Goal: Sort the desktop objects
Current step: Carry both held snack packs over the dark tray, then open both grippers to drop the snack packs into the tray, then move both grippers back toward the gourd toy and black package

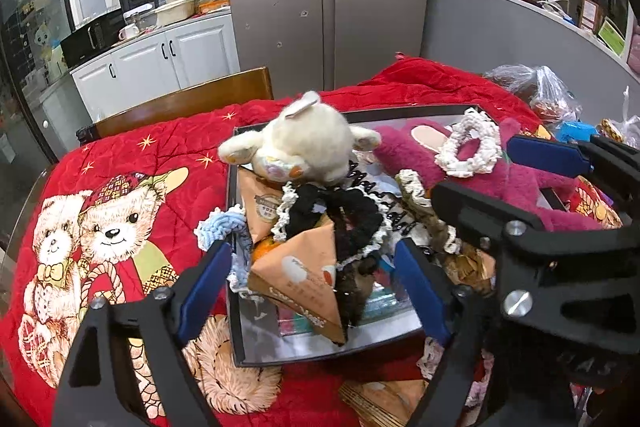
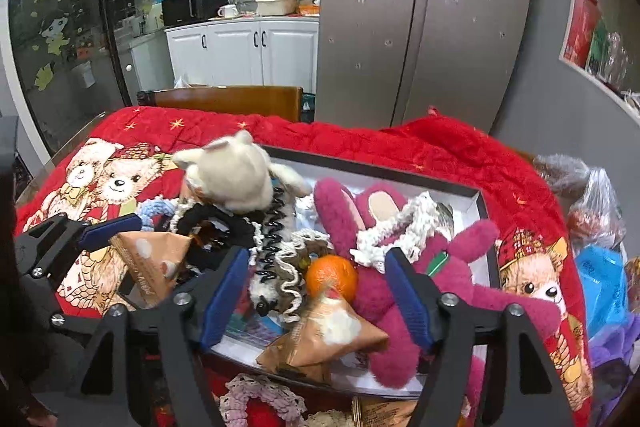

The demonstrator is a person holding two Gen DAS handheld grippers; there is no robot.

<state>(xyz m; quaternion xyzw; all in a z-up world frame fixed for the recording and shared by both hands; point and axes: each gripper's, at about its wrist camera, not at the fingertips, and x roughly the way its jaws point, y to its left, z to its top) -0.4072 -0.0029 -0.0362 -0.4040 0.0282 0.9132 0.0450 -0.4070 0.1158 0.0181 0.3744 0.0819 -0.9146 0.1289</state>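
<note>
Your left claw [image 1: 316,291] hangs over the near left corner of the shallow black-rimmed box [image 1: 236,307], blue pads spread wide, gripping nothing; a triangular kraft-paper packet [image 1: 304,275] and a black scrunchie with white lace trim [image 1: 340,219] lie between the pads without contact. Your right claw [image 2: 320,291] sits just to the right over the same box, jaws likewise wide and empty; between its pads lie a mandarin orange [image 2: 331,277], a second kraft packet [image 2: 332,335], a black spiral hair tie [image 2: 272,243] and a brown-and-cream scrunchie [image 2: 294,267]. The box rests on a surface covered by a red quilt with teddy bear print [image 1: 120,227]. Inside, at the far left, a cream plush animal [image 1: 304,143] leans over the rim; to the right a magenta plush bear [image 2: 384,291] lies across the box, with a white crocheted scrunchie [image 1: 468,147] on top of it. A light blue crocheted scrunchie [image 1: 220,227] drapes over the box's left rim. A pink crocheted scrunchie [image 2: 260,399] lies on the quilt outside the near edge. Clear plastic bags [image 1: 548,91] are heaped on the far right. Behind stand a wooden chair back [image 2: 228,101] and a silver refrigerator [image 2: 420,27]
</note>
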